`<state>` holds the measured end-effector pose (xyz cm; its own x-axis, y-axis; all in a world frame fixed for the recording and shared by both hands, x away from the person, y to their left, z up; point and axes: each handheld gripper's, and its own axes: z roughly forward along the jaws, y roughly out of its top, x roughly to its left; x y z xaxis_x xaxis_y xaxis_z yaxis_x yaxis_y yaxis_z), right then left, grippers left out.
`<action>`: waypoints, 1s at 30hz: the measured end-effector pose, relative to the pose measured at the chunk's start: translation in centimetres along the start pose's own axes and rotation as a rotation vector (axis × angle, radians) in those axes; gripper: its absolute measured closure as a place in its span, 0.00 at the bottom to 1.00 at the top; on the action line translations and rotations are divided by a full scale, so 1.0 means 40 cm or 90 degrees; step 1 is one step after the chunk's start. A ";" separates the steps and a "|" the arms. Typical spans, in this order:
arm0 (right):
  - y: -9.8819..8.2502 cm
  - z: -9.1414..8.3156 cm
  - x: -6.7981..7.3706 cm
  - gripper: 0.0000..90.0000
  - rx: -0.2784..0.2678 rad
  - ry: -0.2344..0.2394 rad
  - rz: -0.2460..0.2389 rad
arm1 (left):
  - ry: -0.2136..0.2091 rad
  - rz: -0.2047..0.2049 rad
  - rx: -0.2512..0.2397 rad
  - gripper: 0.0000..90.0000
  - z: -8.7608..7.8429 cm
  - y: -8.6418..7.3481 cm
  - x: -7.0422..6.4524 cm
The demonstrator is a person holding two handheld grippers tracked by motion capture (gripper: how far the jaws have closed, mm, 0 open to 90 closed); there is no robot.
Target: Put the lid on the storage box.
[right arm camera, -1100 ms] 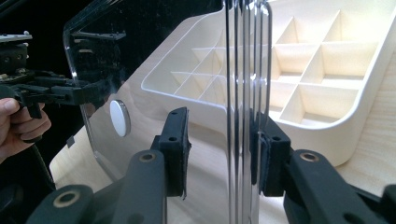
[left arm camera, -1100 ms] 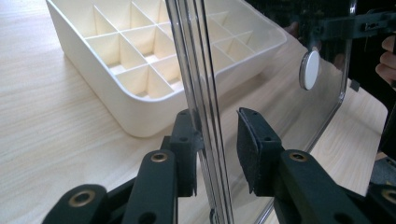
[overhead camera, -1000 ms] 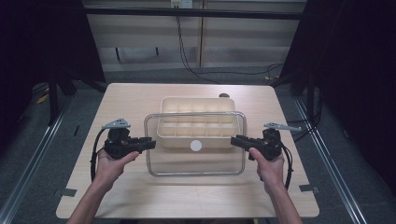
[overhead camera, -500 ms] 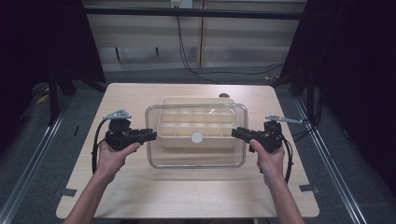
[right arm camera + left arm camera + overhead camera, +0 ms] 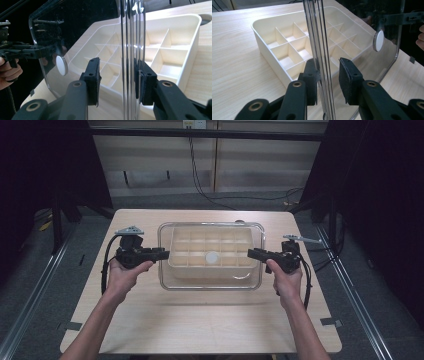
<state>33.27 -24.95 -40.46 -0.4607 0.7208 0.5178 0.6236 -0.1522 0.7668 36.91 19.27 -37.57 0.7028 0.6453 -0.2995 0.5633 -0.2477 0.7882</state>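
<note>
Under clear lid (image 5: 211, 282), empty divided tray (image 5: 210, 255)

I can read no text, label, brand or number anywhere. The clear lid (image 5: 210, 256) that I hold over the cream divider tray (image 5: 294, 47) carries only a blank white round knob (image 5: 378, 40). The tray's walls and the wooden table (image 5: 200, 315) bear no print, and my black jaws have no lettering.
</note>
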 end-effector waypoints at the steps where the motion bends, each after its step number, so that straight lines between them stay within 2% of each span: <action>1: 0.003 0.003 -0.001 0.67 -0.001 -0.001 -0.002 | -0.001 0.003 0.002 0.77 0.000 0.001 0.005; 14: 0.054 0.050 -0.012 0.67 0.013 -0.012 -0.002 | 0.010 -0.018 -0.003 0.75 0.025 0.027 0.055; 19: 0.079 0.068 -0.025 0.67 0.014 -0.009 0.006 | 0.012 -0.036 -0.001 0.75 0.043 0.041 0.079; 24: 0.097 0.080 -0.044 0.67 0.013 -0.013 0.015 | 0.014 -0.043 -0.007 0.75 0.057 0.059 0.084; 30: 0.117 0.084 -0.049 0.67 0.002 -0.014 0.017 | 0.020 -0.036 -0.004 0.75 0.059 0.088 0.087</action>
<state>39.20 -24.80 -39.14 -0.4300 0.7313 0.5294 0.6373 -0.1695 0.7518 42.37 18.95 -37.12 0.6562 0.6806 -0.3259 0.5981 -0.2058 0.7745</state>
